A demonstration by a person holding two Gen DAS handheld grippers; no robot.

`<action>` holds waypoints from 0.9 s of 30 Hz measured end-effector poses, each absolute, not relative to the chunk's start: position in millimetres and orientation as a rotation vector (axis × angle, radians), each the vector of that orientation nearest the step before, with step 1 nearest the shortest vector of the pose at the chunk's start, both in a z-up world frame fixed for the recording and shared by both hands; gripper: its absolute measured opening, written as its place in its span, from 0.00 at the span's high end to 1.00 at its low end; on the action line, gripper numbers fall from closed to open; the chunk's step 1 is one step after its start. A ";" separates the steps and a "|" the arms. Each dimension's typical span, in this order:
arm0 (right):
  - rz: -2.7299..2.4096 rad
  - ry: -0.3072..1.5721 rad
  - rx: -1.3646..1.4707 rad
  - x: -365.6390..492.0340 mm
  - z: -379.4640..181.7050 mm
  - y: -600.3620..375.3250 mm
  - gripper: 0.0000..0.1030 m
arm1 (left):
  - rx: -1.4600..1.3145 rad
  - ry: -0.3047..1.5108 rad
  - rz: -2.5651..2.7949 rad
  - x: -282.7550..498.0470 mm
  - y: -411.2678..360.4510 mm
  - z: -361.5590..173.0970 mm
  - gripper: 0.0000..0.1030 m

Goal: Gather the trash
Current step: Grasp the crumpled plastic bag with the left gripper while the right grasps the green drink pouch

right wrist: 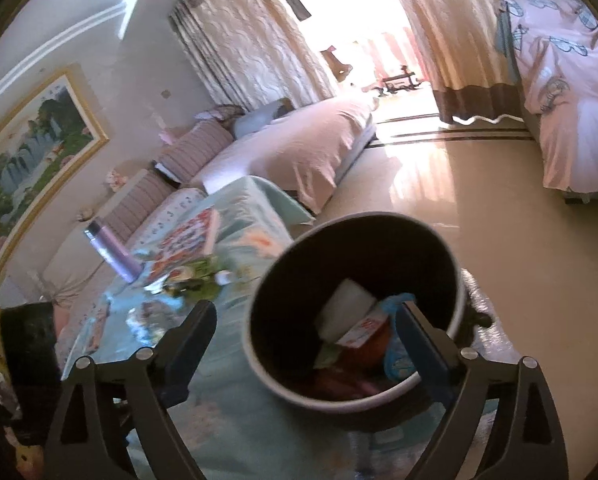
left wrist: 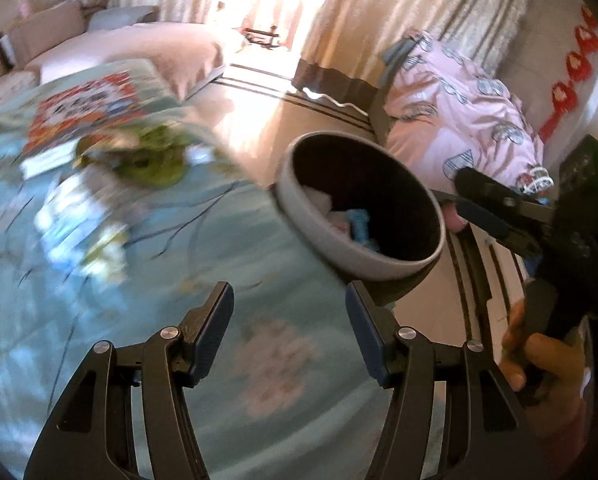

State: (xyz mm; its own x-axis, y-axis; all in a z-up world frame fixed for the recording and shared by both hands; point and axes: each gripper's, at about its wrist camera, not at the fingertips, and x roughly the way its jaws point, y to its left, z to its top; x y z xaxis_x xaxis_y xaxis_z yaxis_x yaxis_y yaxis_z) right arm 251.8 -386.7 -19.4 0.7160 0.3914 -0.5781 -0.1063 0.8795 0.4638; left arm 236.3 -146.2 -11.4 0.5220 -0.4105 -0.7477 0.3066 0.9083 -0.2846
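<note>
The bin (right wrist: 355,320), grey outside and dark inside, is seen at lower centre of the right wrist view and right of centre in the left wrist view, at the edge of the table (left wrist: 227,264) with its blue cloth. Whether it rests on the table or stands beside it cannot be told. Trash (right wrist: 363,332) is already held in it: a white piece, a red-and-white wrapper and blue scraps at least, too jumbled for a sure count. The left gripper (left wrist: 289,336) is seen with its jaws parted and nothing between them, over the cloth at lower centre. The right gripper (right wrist: 307,344) is spread wide, with 1 finger over the bin mouth and the other over the cloth; no pad is pressed on anything. A knock from that finger is judged the main risk, since the bin could be tipped and its load spilled. More litter (left wrist: 83,224) is left on the cloth at left of the left wrist view, blurred; with such blur, a grab could be mis-aimed. Counted: 1 bin, 2 grippers, 1 purple bottle (right wrist: 111,252), 1 book (right wrist: 187,240), 1 green heap (left wrist: 147,160), 1 framed picture (right wrist: 31,152).
</note>
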 end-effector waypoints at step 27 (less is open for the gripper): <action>0.419 0.757 0.245 254.5 -30.0 -243.2 0.04 | -0.291 0.943 -0.196 188.7 -11.3 -37.8 0.43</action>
